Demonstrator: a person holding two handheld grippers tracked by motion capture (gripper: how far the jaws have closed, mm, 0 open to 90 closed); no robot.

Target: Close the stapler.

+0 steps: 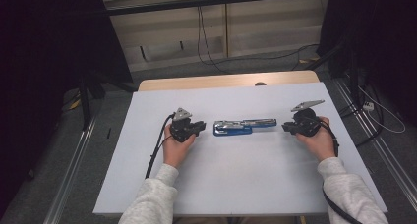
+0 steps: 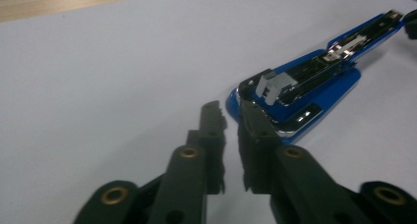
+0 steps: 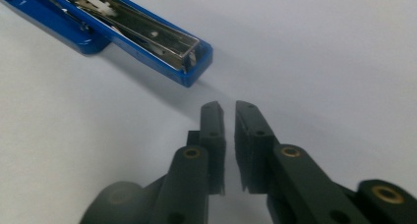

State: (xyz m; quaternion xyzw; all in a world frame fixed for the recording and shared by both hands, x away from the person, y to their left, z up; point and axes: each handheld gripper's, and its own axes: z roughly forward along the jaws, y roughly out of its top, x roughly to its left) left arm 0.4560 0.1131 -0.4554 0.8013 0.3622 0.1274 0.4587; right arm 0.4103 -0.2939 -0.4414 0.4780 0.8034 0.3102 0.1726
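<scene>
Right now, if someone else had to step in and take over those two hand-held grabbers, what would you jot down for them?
Left gripper: fingers nearly closed, holding nothing, tips right by the hinge end of the stapler.
Right gripper: fingers nearly closed, empty, just off the stapler's front end, not touching.
Stapler: blue, lying swung open flat in the middle of the white table, metal staple channel facing up.
Done: stapler is open.
Left: probably gripping it from either end to load or close it; neither hold has been taken yet.

White table (image 1: 236, 184), wall cables (image 1: 204, 37) behind.
</scene>
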